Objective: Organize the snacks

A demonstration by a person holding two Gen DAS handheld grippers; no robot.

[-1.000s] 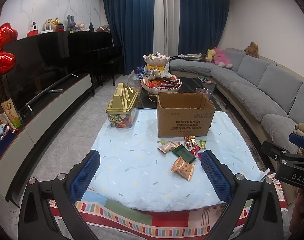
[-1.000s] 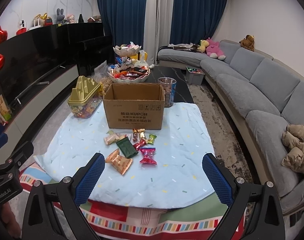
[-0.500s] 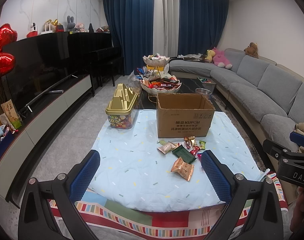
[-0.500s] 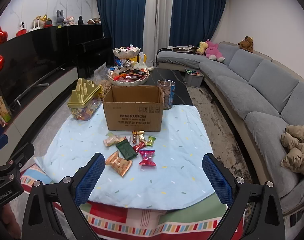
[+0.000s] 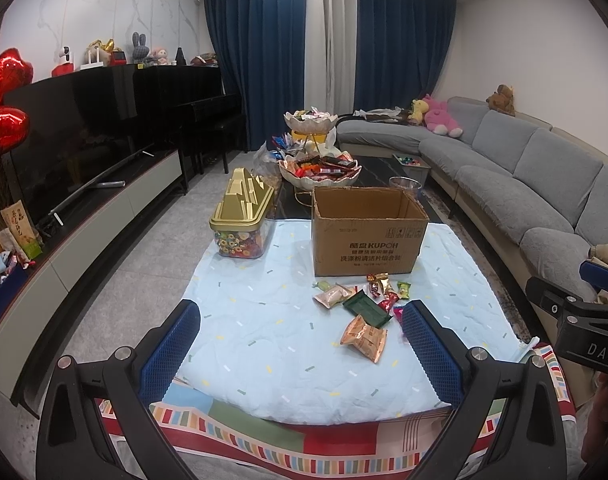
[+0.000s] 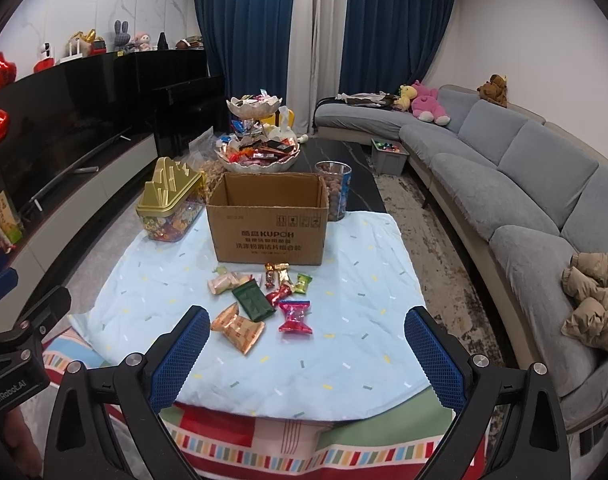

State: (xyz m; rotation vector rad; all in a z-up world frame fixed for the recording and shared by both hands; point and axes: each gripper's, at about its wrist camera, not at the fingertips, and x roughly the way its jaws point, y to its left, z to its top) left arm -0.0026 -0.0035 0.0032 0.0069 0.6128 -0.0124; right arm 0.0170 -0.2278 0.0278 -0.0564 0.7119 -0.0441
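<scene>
Plainly the cardboard box (image 6: 267,222) is the stiffest and bulkiest thing, open-topped at the frame's centre on the table (image 6: 351,280); it likely stays put as the bin. Below it, centre-left, lie the snacks: an orange packet (image 6: 238,327), a dark green sachet (image 6: 252,300), a pink twist-wrapped candy (image 6: 295,316). All look light, crinkly and slippery, so pinching each flat across its middle or by a crimped end seems safest. Both left tongs (image 5: 300,344) and right tongs (image 6: 304,354) stand wide apart at the bottom of their frames, holding and touching nothing.
</scene>
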